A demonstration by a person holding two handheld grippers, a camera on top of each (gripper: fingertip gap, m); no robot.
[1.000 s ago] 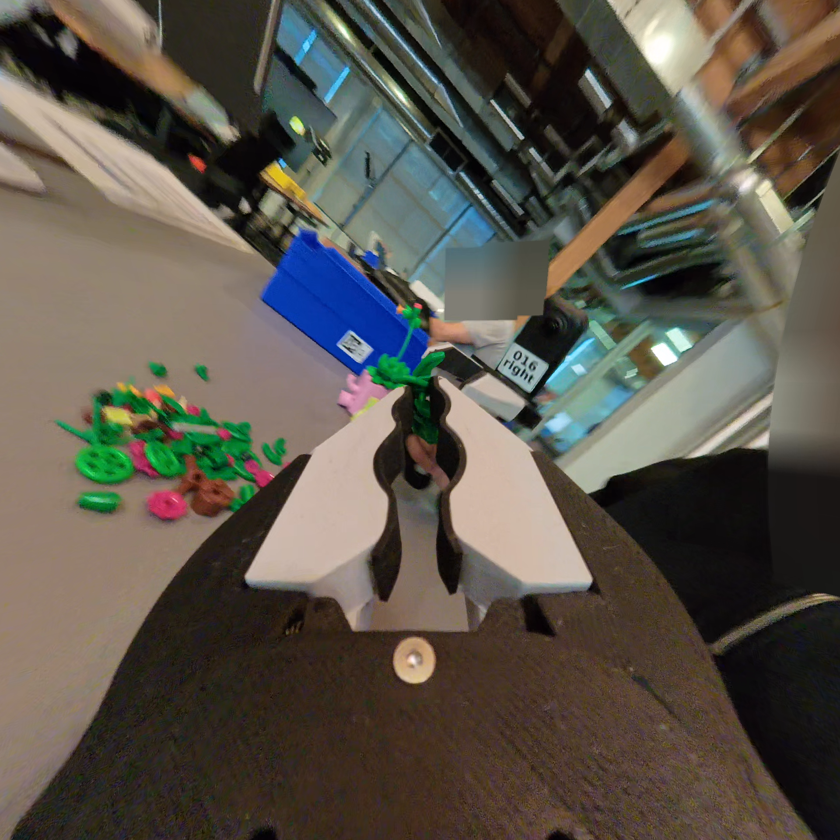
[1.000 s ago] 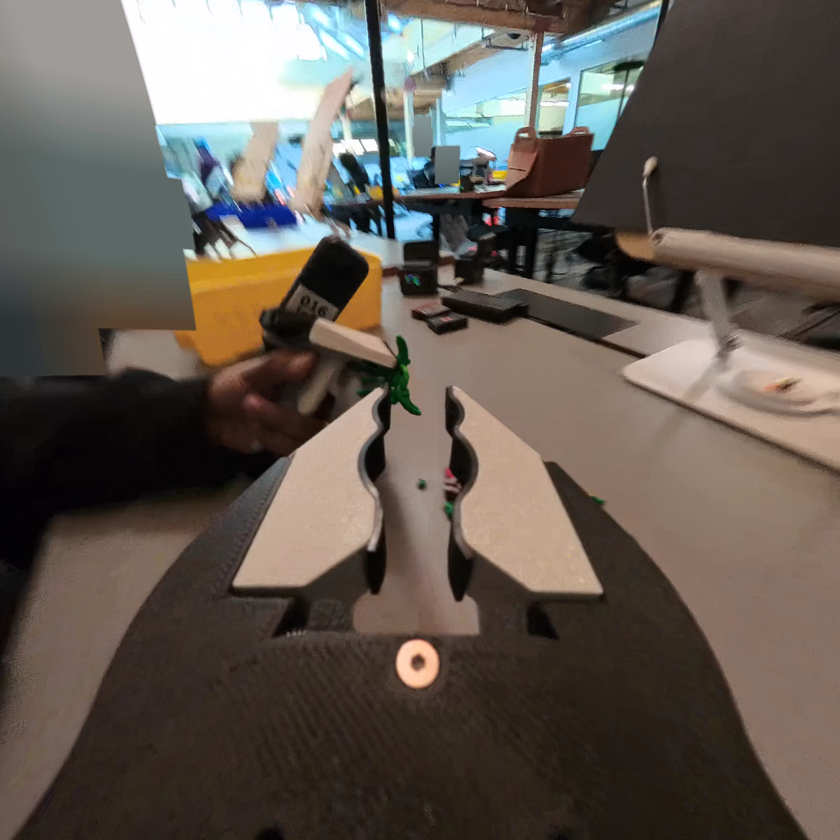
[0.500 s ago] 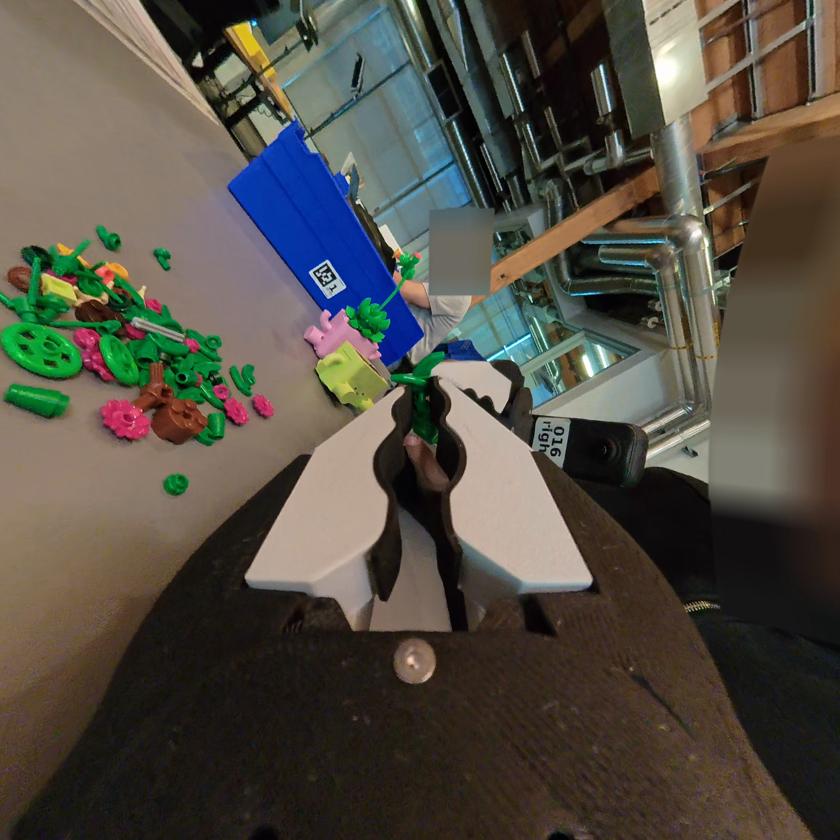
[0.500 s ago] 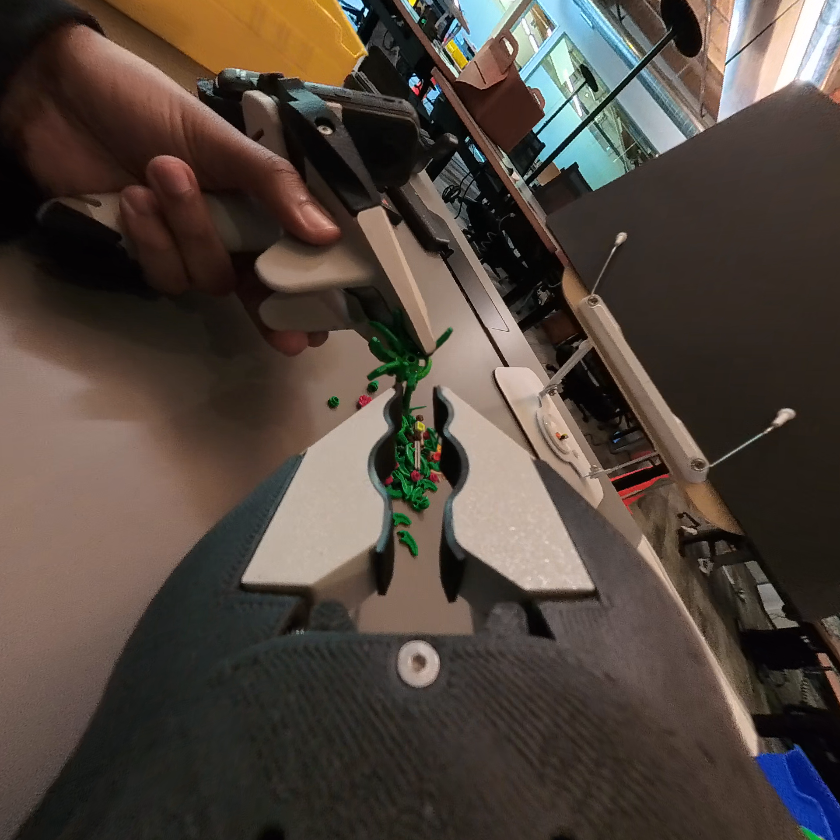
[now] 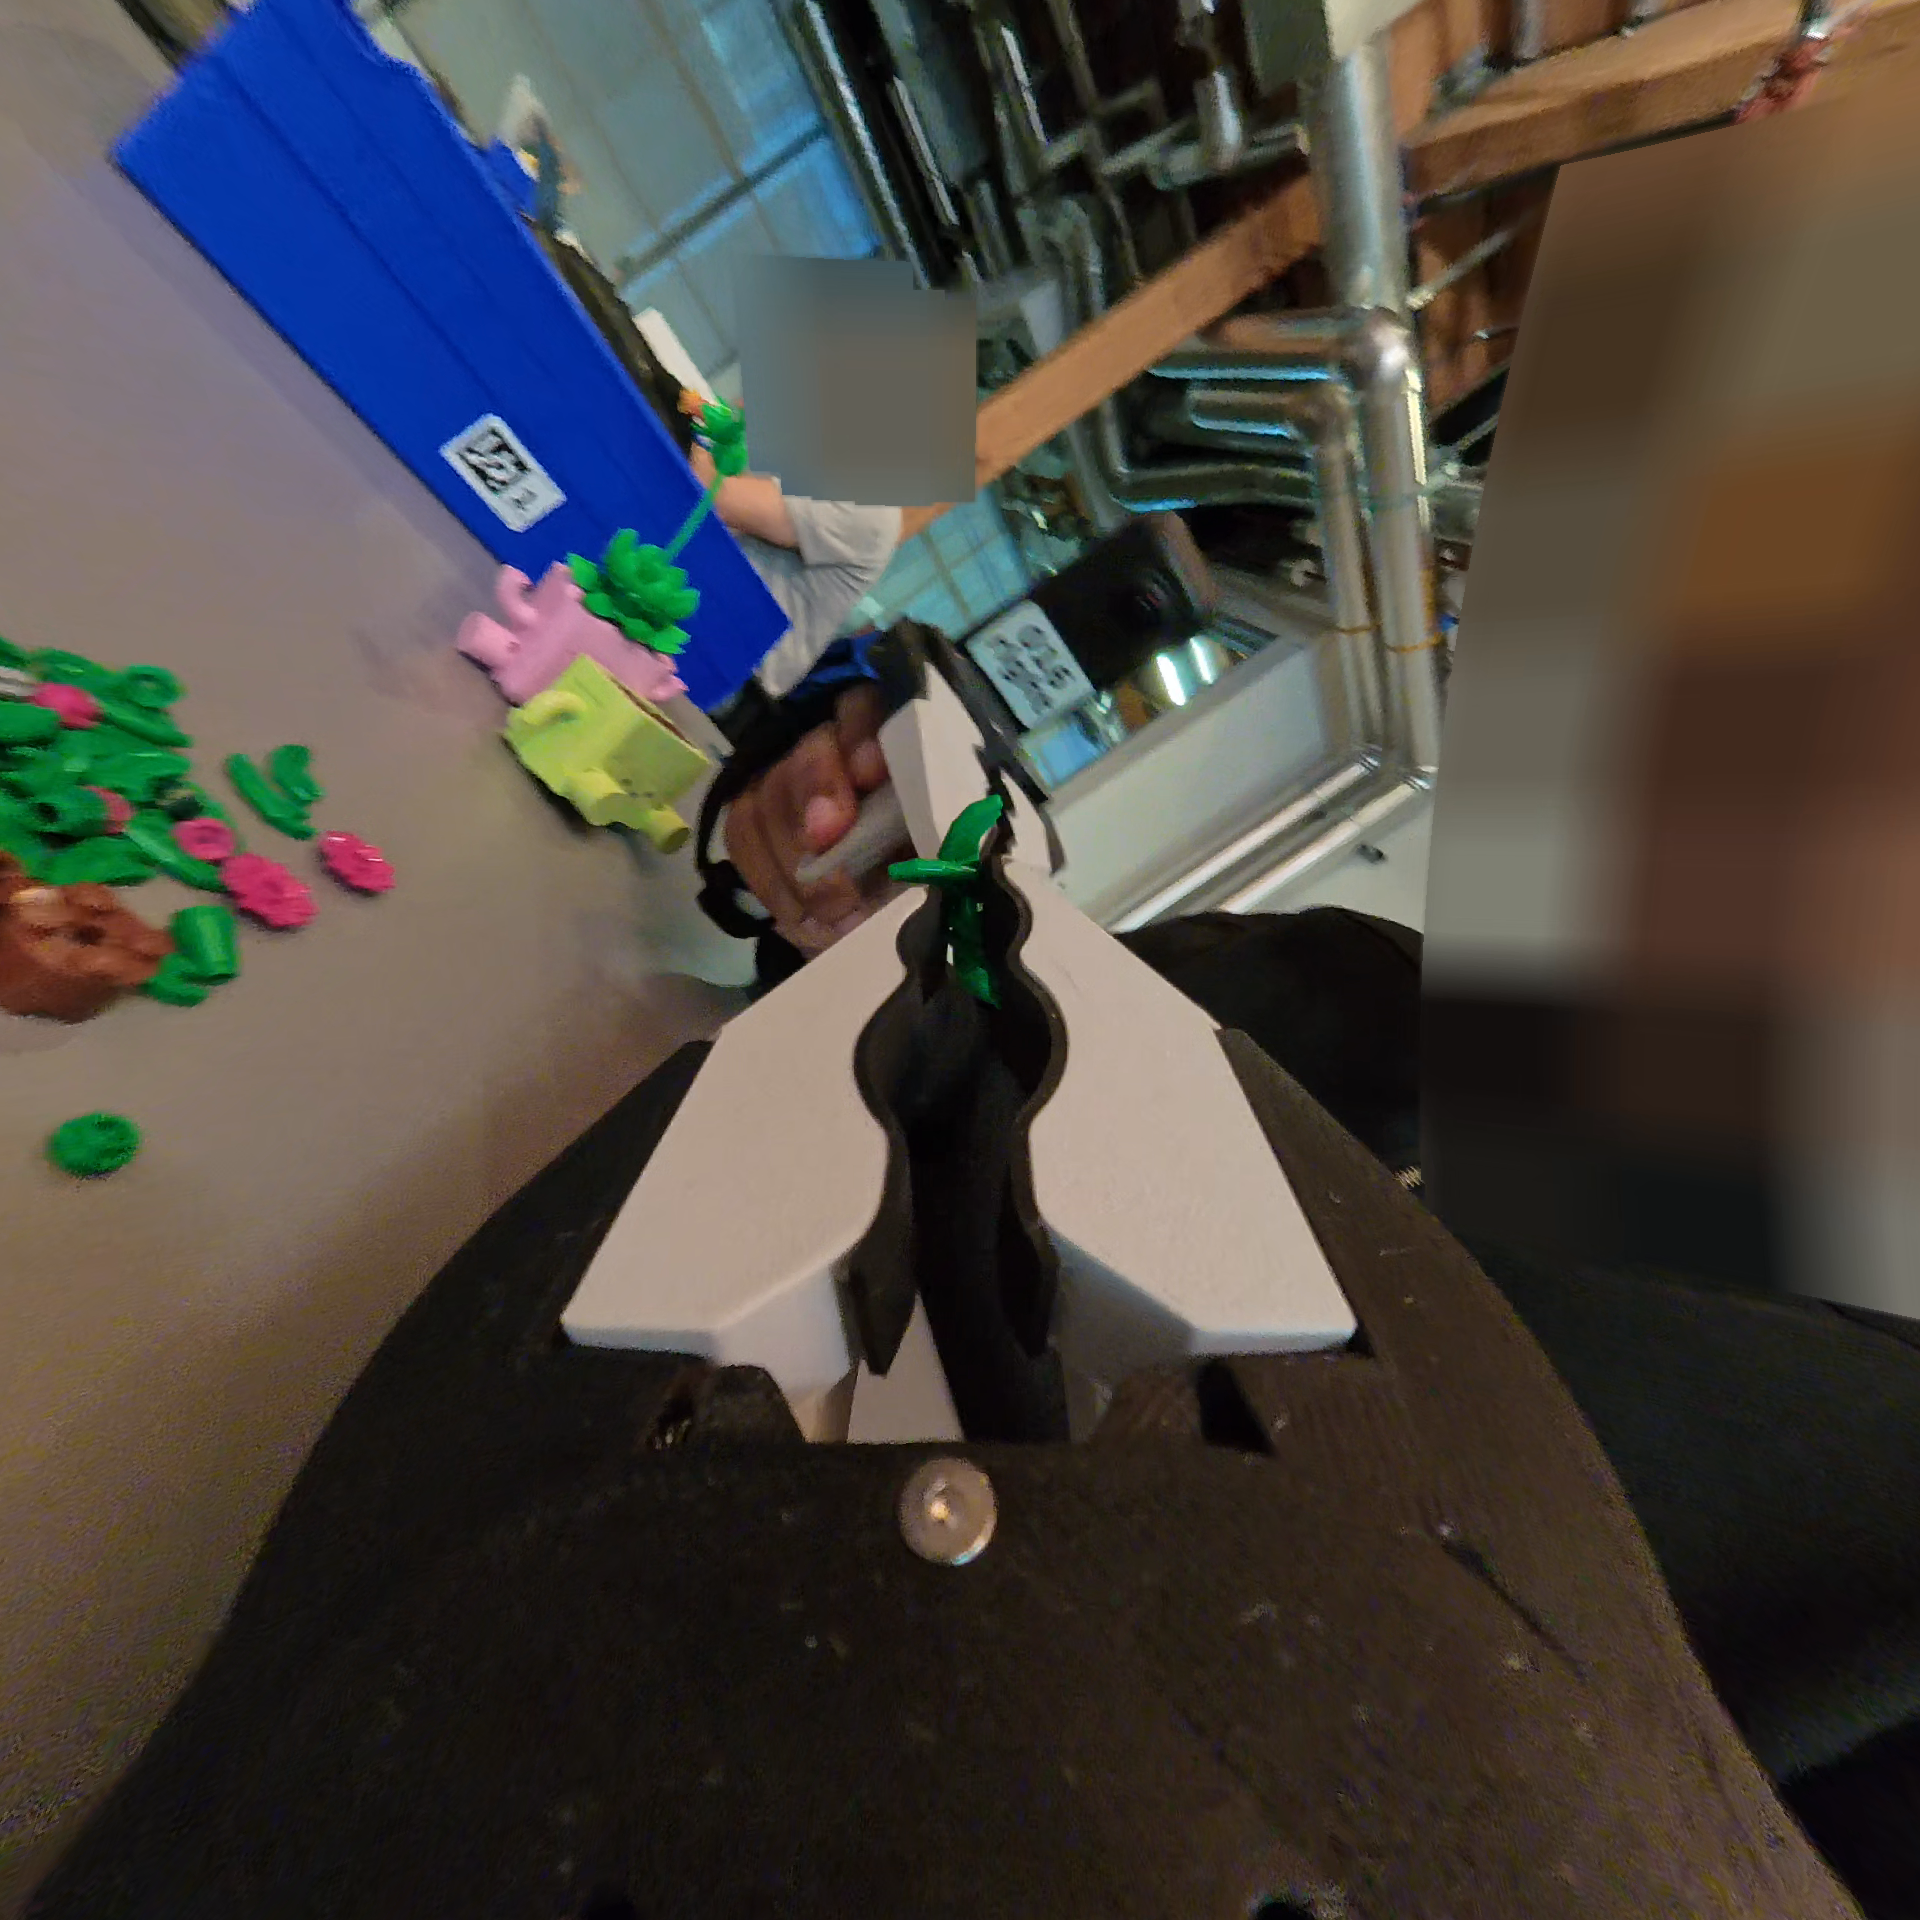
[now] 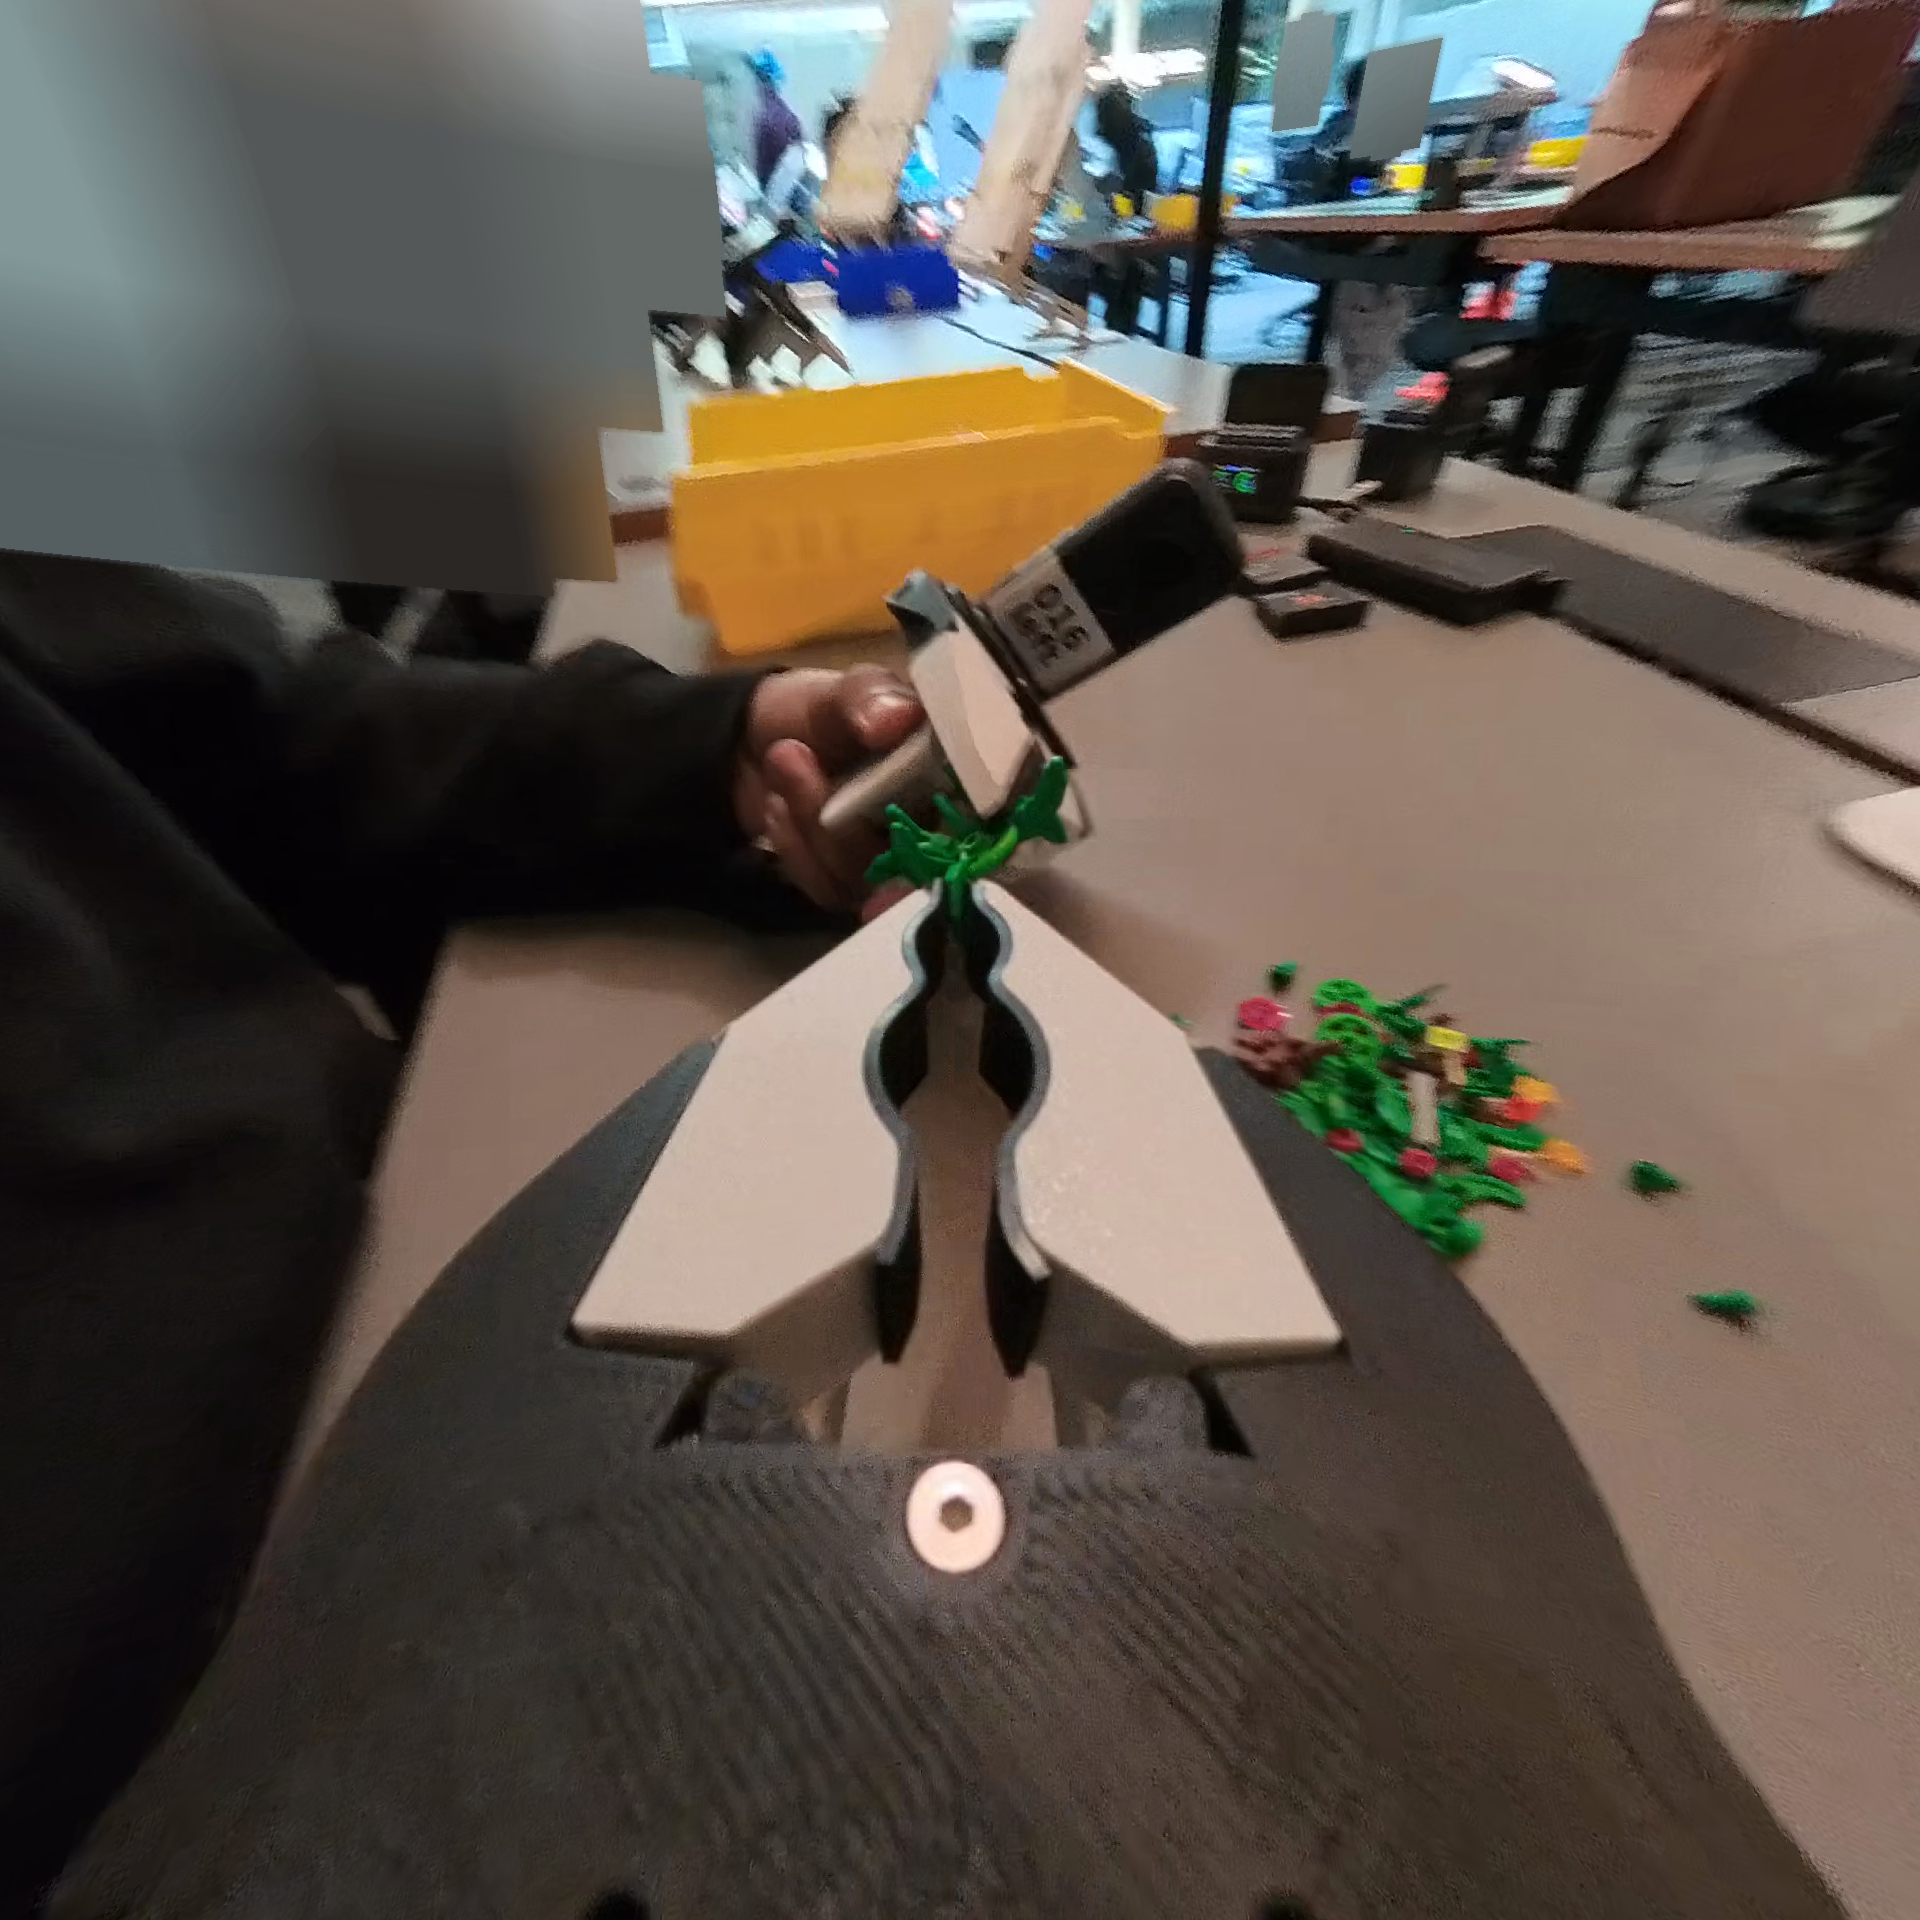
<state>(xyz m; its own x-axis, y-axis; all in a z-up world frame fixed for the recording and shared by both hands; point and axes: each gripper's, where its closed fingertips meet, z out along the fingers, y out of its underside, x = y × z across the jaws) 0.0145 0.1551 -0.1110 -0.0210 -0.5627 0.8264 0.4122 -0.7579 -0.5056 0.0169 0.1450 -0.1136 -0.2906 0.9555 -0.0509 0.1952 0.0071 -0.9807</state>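
Observation:
My left gripper is shut on a small green leafy stem, which runs down between its pads and spreads leaves at the tips. My right gripper is shut on the stem end of the same green leafy piece, held above the grey table. The two grippers meet tip to tip. The right gripper also shows in the left wrist view, and the left gripper in the right wrist view, each held by a hand.
A pile of green, pink and brown toy plant pieces lies on the table; it also shows in the right wrist view. A pink pot with a green plant and a lime pot stand by a blue bin. A yellow bin stands behind. Both grippers' tips are close together, under 4 cm apart.
My right gripper's jaws closed from open onto the green leafy piece held by my left gripper. Both grippers turned, so the views swung. The left grip stayed shut on the piece.

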